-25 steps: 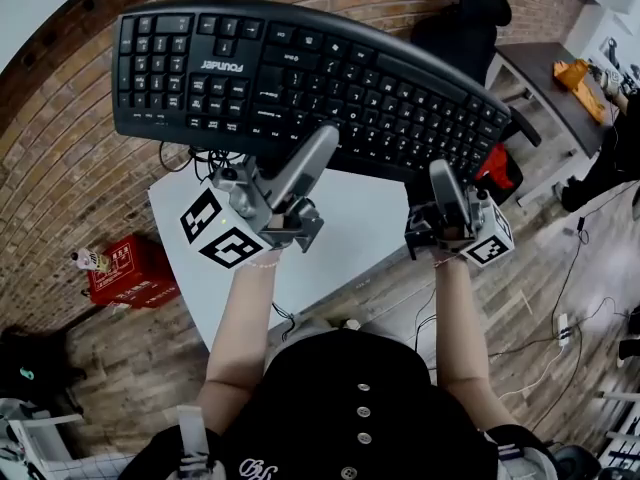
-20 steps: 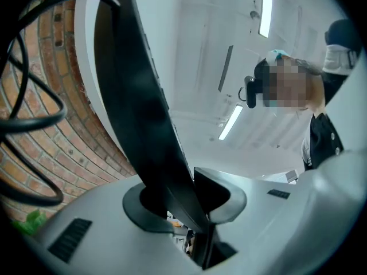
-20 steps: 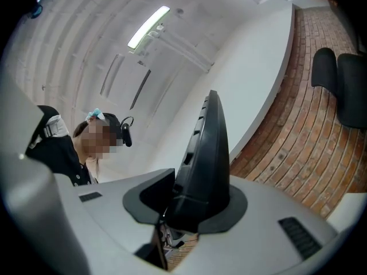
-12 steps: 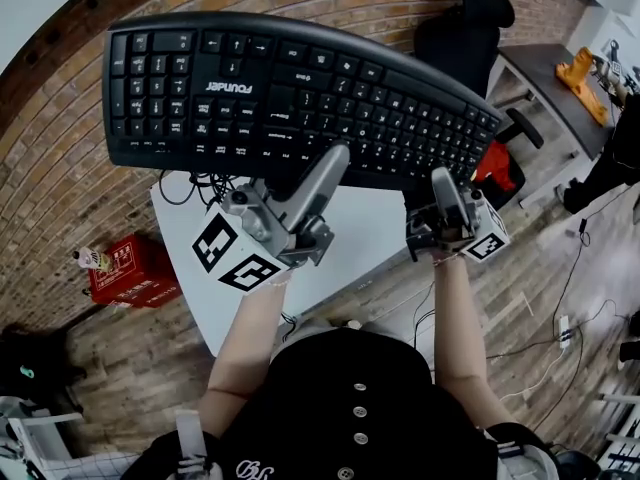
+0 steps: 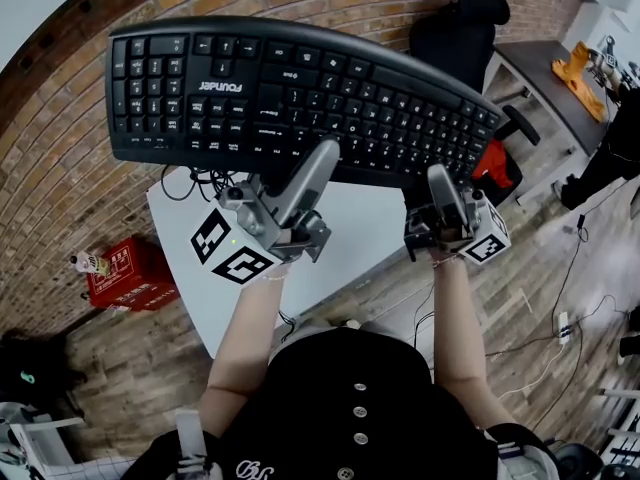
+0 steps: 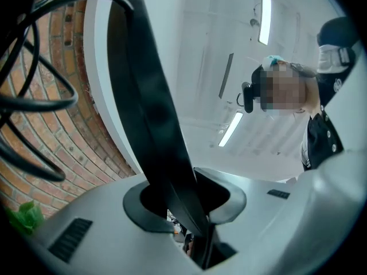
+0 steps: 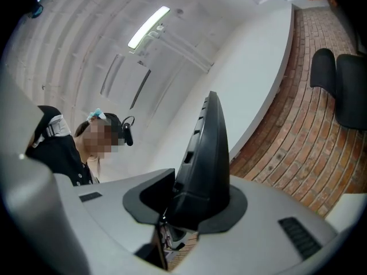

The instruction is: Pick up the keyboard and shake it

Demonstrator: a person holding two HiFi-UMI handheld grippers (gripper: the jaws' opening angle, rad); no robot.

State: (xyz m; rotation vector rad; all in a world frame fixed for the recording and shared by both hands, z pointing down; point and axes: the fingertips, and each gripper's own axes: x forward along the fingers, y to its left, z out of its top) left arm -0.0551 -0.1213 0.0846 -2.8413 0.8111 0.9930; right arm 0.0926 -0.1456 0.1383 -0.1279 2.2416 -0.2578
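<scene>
Head view: we hold black plastic full-size keyboard (image 5: 290, 98) aloft across upper frame; left gripper (image 5: 322, 154), right gripper (image 5: 440, 176) both clamped on its lower edge, above white tabletop (image 5: 372, 230).

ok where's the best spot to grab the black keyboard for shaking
Its thin near long edge, approached from that side, as the left claw and right claw clamp it now. The keyboard is long and flat, so two spaced grips likely stop it twisting.
</scene>
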